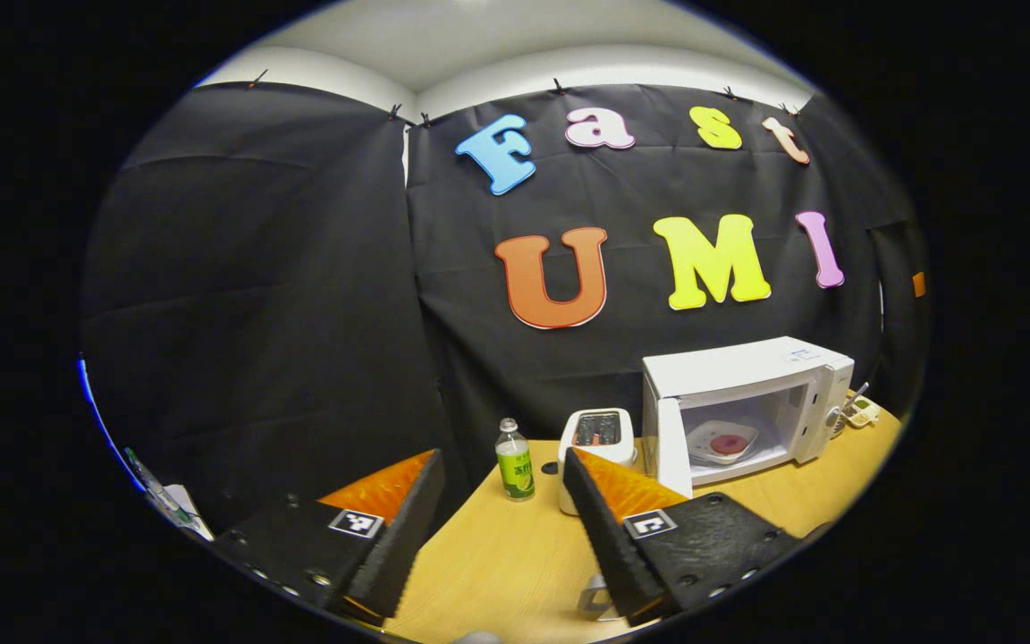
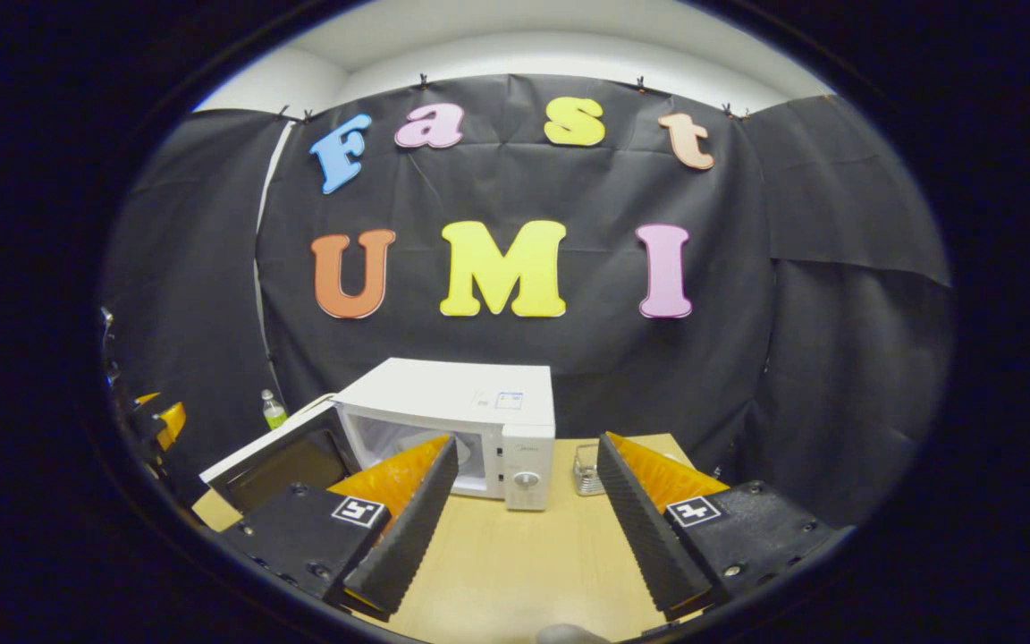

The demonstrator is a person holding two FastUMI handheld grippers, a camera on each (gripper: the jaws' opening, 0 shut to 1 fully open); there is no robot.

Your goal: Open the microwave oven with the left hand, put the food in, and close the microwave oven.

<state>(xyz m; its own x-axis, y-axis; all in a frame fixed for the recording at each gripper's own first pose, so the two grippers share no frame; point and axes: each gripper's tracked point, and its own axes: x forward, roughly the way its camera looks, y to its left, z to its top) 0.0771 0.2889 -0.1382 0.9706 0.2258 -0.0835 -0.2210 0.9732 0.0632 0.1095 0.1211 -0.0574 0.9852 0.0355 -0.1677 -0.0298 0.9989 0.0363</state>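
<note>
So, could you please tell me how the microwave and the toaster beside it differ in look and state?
The microwave is the bigger, wider box, while the toaster is small and narrow. The microwave opens at the front, and its door stands swung open with a plate of food inside; the toaster has slots on top. Both are white and stand on the wooden table near the black cloth wall.

Left gripper view faces the microwave from far left; right gripper view nearer, front-on.
</note>
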